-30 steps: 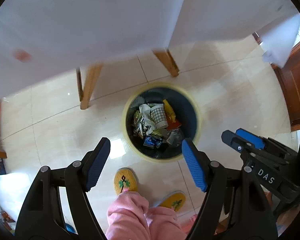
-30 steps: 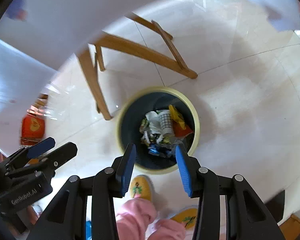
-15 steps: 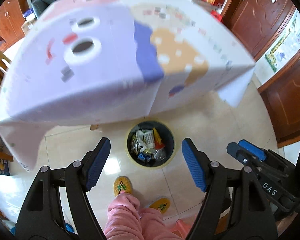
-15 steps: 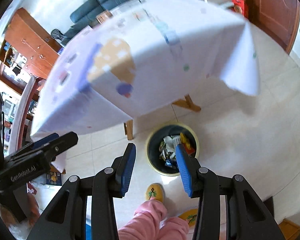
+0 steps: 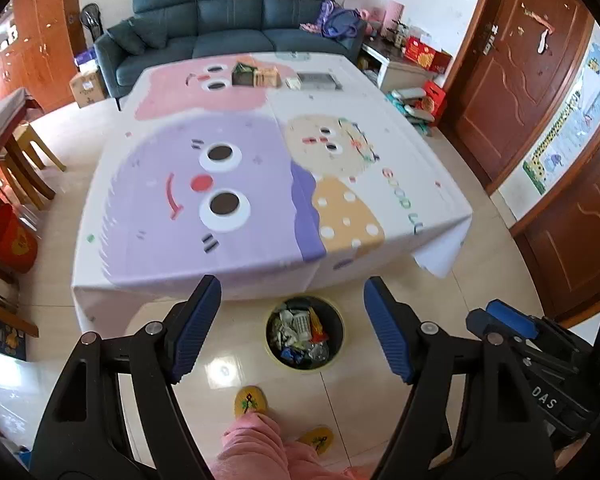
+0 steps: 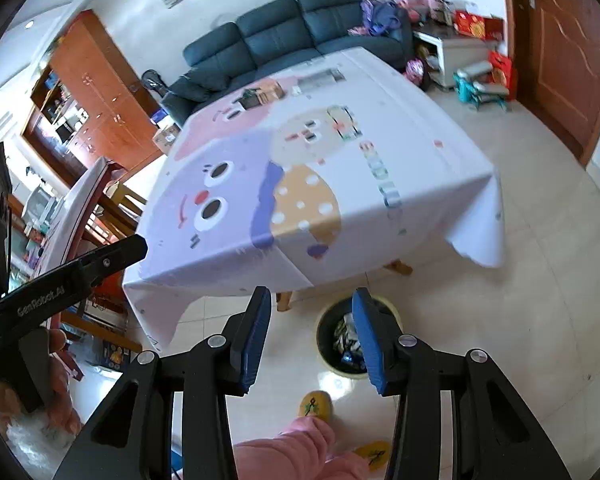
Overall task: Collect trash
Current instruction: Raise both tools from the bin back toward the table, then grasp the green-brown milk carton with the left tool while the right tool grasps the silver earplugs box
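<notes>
**With both grippers empty, bin sits by worktop**

While left gripper [image 5: 292, 328] & right gripper [image 6: 310, 334] hang w/ jaws apart, holding nothing, trash bin [image 5: 304, 365] stands on floor just below worktop [image 5: 260, 184] edge, full of wrappers [image 5: 300, 330].

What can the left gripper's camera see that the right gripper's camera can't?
Only the left wrist view shows the colourful wall poster by the door and the red bucket. Only the right wrist view shows the wooden table leg and the hand holding the left gripper. Both show the cartoon tablecloth, blue sofa, full trash bin, yellow slippers and open grippers.
</notes>
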Available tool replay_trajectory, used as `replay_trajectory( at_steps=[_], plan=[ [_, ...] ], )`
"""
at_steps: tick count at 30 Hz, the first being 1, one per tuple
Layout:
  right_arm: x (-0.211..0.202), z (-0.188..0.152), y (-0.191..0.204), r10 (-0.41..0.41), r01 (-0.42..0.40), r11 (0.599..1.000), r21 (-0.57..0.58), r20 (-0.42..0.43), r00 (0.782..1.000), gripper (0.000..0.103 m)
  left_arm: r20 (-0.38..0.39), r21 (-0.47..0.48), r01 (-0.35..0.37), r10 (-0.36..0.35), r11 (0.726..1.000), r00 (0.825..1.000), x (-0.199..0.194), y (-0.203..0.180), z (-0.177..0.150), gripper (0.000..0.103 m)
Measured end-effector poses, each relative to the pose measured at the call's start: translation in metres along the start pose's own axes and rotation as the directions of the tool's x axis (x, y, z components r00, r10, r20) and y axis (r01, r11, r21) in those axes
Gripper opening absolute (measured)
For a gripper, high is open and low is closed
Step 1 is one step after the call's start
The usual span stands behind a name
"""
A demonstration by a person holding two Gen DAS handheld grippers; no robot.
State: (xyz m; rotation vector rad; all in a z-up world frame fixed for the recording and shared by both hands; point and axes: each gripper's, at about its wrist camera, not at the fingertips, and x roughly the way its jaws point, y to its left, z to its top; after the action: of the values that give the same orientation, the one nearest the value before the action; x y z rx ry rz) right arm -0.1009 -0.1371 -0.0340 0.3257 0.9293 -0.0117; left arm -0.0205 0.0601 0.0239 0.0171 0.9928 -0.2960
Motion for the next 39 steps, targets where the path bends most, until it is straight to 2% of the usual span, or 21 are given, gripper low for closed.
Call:
replay_trajectory(
  at_steps=[6, 8, 13, 17, 23, 28, 31, 35, 39],
  plan=[
    [-0.027, 0.037, 0.022, 0.013, -0.008, 0.998, -0.061, 0.066, 0.998, 0.044, 0.071, 0.029, -0.025, 0.023, 0.999, 0.997, -0.026, 0.001, 0.033, 0.071],
    [-0.033, 0.053, 0.030, 0.019, -0.012, 0.997, -0.079, 0.089, 0.996, 0.047, 0.096, 0.040, -0.027, 0.023, 0.999, 0.995, -0.033, 0.003, 0.046, 0.071],
    [-0.031, 0.097, 0.046, 0.016, -0.004, 0.995, -0.099, 0.123, 0.992, 0.048, 0.149, 0.099, -0.037, 0.022, 0.994, 0.989, -0.037, 0.011, 0.090, 0.071],
    [-0.013, 0.139, 0.056, 0.003, 0.009, 0.995, -0.096, 0.128, 0.992, 0.049, 0.161, 0.144, -0.029, 0.005, 0.989, 0.987, -0.018, 0.023, 0.129, 0.071],
    [0.043, 0.220, 0.075, -0.048, 0.055, 0.997, -0.052, 0.129, 0.991, 0.049, 0.140, 0.237, 0.018, -0.052, 0.971, 0.989, 0.042, 0.046, 0.220, 0.071],
    [0.109, 0.296, 0.085, -0.088, 0.084, 0.996, 0.038, 0.106, 0.990, 0.050, 0.062, 0.366, 0.080, -0.110, 0.927, 0.992, 0.118, 0.058, 0.304, 0.071],
    [0.154, 0.338, 0.086, -0.111, 0.104, 0.991, 0.080, 0.089, 0.990, 0.050, -0.008, 0.461, 0.119, -0.130, 0.879, 0.992, 0.177, 0.063, 0.349, 0.072],
    [0.215, 0.384, 0.077, -0.148, 0.136, 0.978, 0.155, 0.068, 0.987, 0.050, -0.118, 0.537, 0.167, -0.122, 0.827, 0.985, 0.254, 0.068, 0.387, 0.071],
    [0.280, 0.417, 0.056, -0.162, 0.148, 0.959, 0.240, 0.040, 0.986, 0.050, -0.182, 0.635, 0.186, -0.089, 0.750, 0.979, 0.325, 0.065, 0.407, 0.071]
  ],
)
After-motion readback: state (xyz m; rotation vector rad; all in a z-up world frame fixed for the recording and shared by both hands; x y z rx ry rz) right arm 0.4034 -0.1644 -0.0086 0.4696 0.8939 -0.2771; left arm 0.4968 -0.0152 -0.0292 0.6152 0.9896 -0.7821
